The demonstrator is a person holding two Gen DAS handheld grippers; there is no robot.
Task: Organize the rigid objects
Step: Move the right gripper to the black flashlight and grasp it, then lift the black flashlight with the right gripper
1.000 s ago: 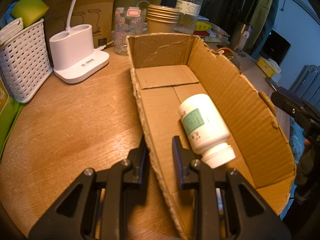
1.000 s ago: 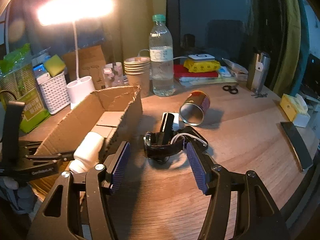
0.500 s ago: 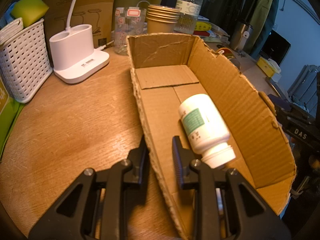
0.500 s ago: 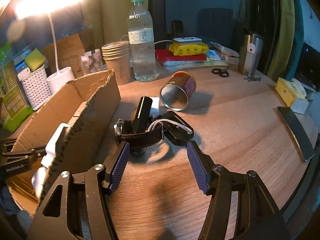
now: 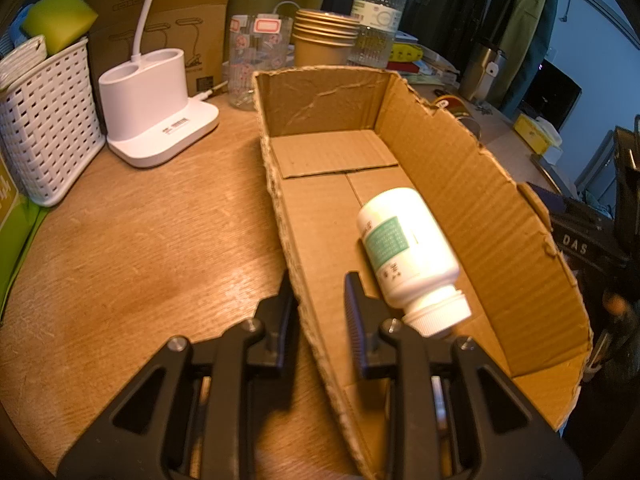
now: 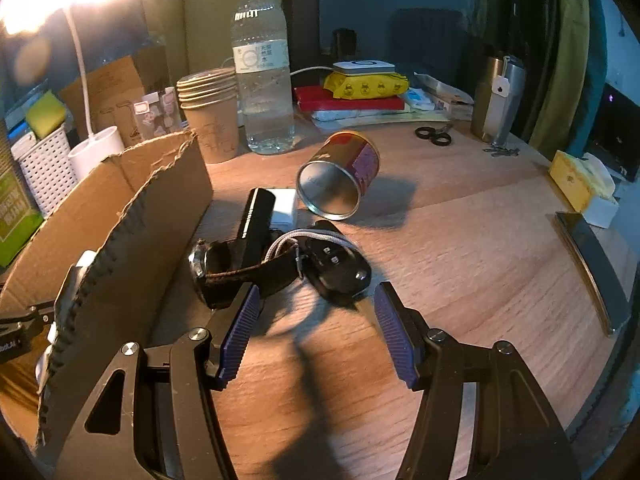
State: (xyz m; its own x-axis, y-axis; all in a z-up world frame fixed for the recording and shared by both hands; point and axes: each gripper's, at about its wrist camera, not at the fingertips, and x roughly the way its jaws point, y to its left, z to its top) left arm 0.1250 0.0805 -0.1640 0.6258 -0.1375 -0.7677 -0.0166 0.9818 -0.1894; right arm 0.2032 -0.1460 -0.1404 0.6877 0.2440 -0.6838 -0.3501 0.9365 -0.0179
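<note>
In my left view the task's open-topped brown corrugated cardboard box (image 5: 472,200) fills the middle and right of the wooden tabletop (image 5: 140,248). A white plastic pill bottle with a green label (image 5: 408,248) lies on its side on the box floor, its cap pointing toward five o'clock. My left gripper (image 5: 320,300) is clamped on the box's near side wall, one finger outside it and one inside.

In my right view the rest of the items lie on the table just beside the box's outer wall. A dark-strapped wristwatch (image 6: 236,268) sits at about ten o'clock from my right gripper (image 6: 316,308), and a black car key fob on a grey cord (image 6: 336,268) at about one o'clock. My right gripper stands open, its blue pads apart with nothing pressed between them; its left fingertip is just at the watch, though I cannot tell if it touches. Beyond the watch, at twelve o'clock, lie a black rectangular bar (image 6: 254,220) and a small white block (image 6: 284,208) beside it, then a red-labelled metal can (image 6: 340,176) tipped on its side, mouth toward me.

Further out stand a clear plastic water bottle (image 6: 262,76), a stack of brown paper cups (image 6: 210,116), and, at ten o'clock, a white lamp base (image 6: 96,152) and a white woven basket (image 6: 44,164).
</note>
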